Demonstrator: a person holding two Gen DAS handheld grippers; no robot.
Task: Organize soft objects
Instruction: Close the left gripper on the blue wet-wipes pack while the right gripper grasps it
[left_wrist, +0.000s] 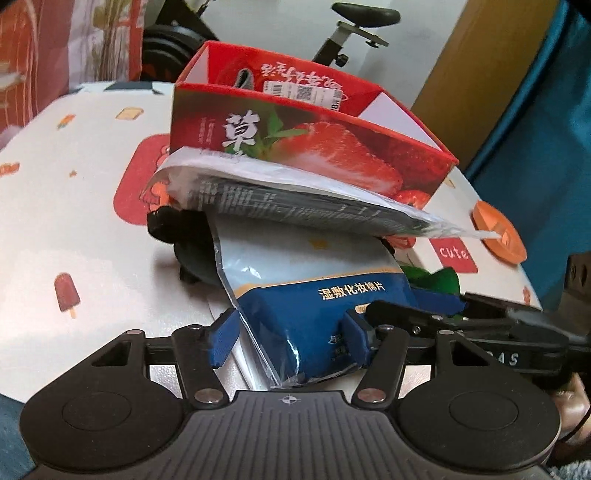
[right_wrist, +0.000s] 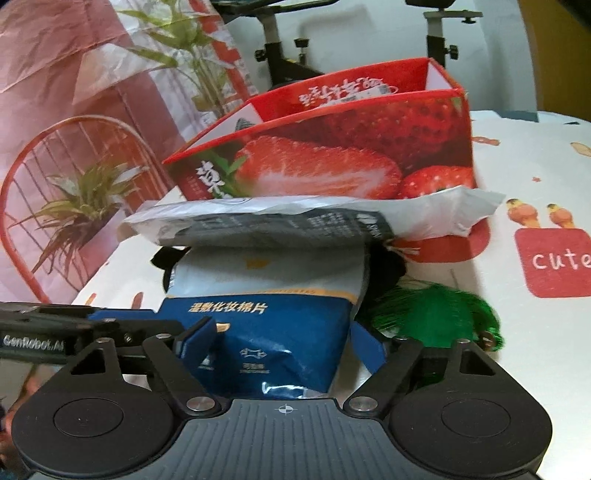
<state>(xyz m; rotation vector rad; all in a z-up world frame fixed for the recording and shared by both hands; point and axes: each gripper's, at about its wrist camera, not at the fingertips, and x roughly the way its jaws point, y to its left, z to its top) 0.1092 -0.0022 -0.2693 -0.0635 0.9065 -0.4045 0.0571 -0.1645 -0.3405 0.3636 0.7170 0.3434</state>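
- While your left gripper (left_wrist: 291, 341) has its blue pads either side of the blue cotton-pad pouch (left_wrist: 325, 314), its jaws look clamped on the pouch's near end
- Your right gripper (right_wrist: 282, 341) straddles the same pouch (right_wrist: 273, 321) from the right; its left pad touches the pouch, but you cannot tell whether the right pad does
- The pouch lies on the patterned tablecloth (left_wrist: 74, 229), its far end tucked under a grey-and-white plastic packet (left_wrist: 295, 199)
- That packet (right_wrist: 280, 221) leans against the near wall of the strawberry box (right_wrist: 332, 162), which stands open beyond it
- A green tassel (right_wrist: 436, 310) lies just right of the pouch
- Something black (left_wrist: 166, 225) shows under the packet's left end
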